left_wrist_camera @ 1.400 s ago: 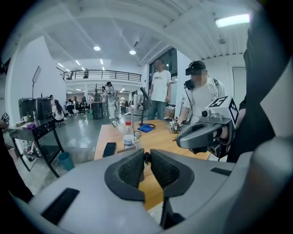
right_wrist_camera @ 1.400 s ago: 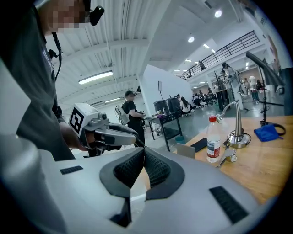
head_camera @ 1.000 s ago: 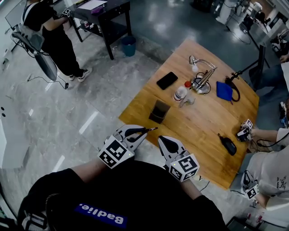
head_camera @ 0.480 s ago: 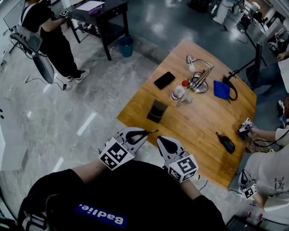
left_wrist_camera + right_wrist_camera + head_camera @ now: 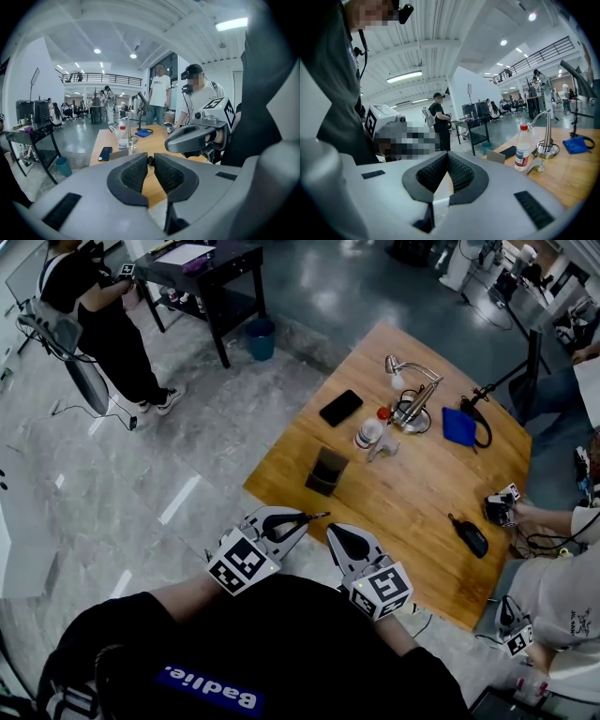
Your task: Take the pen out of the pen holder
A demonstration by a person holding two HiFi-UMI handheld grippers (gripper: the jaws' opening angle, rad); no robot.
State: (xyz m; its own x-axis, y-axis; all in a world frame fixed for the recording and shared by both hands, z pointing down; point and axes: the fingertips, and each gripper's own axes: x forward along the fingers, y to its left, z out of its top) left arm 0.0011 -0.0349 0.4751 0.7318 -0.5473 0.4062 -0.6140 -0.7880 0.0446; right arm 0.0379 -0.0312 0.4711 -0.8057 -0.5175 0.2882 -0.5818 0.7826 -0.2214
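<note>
In the head view my left gripper (image 5: 302,518) hovers just off the near edge of the wooden table (image 5: 422,512). It is shut on a thin dark pen (image 5: 317,516) that pokes out past its tips toward the table. In the left gripper view the pen's end (image 5: 150,161) shows as a small dark dot pinched between the pads. The dark square pen holder (image 5: 328,472) stands apart, near the table's left edge, and no pen shows in it. Beside the left one, my right gripper (image 5: 334,532) has its tips together (image 5: 447,157) with nothing between them.
On the table lie a black phone (image 5: 340,407), a red-capped bottle (image 5: 372,430), a desk lamp (image 5: 412,409), a blue pouch (image 5: 464,427) and a black case (image 5: 471,537). A person's hand with a gripper (image 5: 502,507) rests at the right edge. A dark side table (image 5: 216,277) stands far left.
</note>
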